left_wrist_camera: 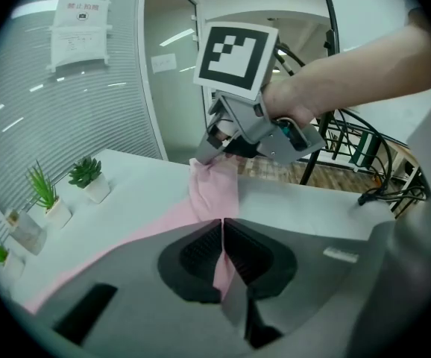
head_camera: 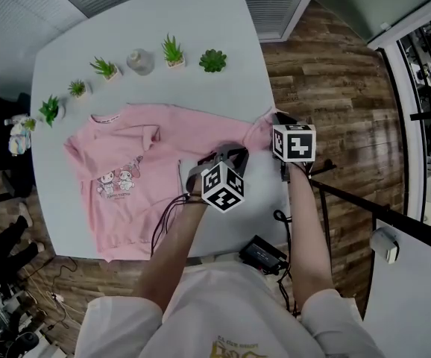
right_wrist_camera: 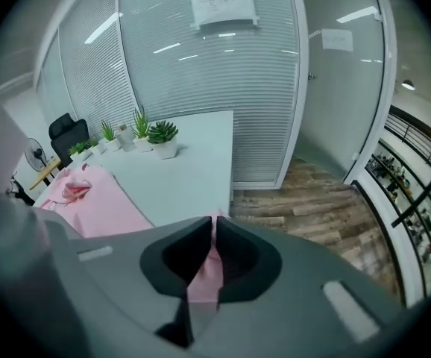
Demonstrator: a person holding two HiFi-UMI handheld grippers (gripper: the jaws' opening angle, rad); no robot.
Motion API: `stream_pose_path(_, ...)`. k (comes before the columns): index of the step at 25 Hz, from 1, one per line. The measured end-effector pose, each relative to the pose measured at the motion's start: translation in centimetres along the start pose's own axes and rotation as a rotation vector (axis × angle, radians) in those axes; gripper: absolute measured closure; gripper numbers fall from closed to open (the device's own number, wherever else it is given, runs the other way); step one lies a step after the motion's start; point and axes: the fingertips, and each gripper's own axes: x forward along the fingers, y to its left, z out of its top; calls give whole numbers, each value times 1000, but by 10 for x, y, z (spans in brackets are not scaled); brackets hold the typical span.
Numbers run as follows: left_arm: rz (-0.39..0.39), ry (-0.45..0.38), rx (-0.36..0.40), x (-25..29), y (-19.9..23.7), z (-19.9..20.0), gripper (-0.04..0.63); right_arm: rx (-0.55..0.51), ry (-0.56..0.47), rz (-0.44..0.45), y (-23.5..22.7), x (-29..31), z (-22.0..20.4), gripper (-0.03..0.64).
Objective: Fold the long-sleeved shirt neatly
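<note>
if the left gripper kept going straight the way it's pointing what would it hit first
The left gripper, shut on the pink shirt's sleeve, would slide along that cloth and most likely meet the right gripper, which pinches the same sleeve's end just ahead. How far ahead is hard to judge.

Nothing is reading legibly: the paper notice (left_wrist_camera: 80, 28) on the glass wall (left_wrist_camera: 89, 118) and the long-sleeved shirt (head_camera: 130, 151)'s chest caption are apparently blurring out.

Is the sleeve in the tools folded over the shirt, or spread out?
Spread out: the sleeve stretches sideways, away from the shirt.
</note>
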Motion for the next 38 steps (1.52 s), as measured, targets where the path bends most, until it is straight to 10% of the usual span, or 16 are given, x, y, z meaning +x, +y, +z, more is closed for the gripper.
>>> stream_pose_path(16, 75, -127, -185, -53, 28, 31, 578, 130, -258, 66, 18, -64, 64, 584)
stream_pose_path(38, 272, -237, -342, -164, 86, -4, 578, -161, -436, 249, 182, -82, 160, 584)
